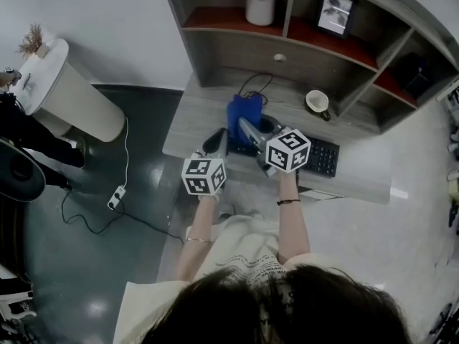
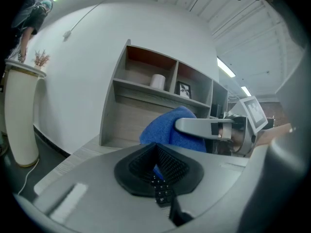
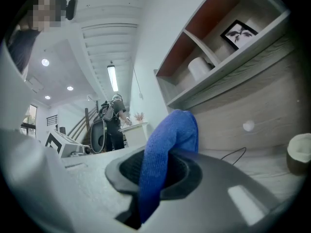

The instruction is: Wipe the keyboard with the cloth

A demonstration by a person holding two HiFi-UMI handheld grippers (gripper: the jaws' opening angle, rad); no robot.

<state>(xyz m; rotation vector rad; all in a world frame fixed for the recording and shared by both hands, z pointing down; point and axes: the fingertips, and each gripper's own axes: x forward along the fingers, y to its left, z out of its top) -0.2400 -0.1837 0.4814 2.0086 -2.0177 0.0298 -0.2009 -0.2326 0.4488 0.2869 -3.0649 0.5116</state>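
Cloth (image 1: 244, 115), blue, is clamped in R gripper (image 1: 247, 129) jaws, bunched up above the desk (image 1: 190, 131), over the keyboard's (image 1: 323, 156) L end. L gripper (image 1: 215, 144) is just beside it, jaws nearly together on nothing; keys show thru the slit. Cup (image 1: 317, 101) sits behind the keyboard.

Cup (image 1: 317, 101) on desk (image 1: 192, 132), frame (image 1: 335, 13) on shelf (image 1: 215, 18)
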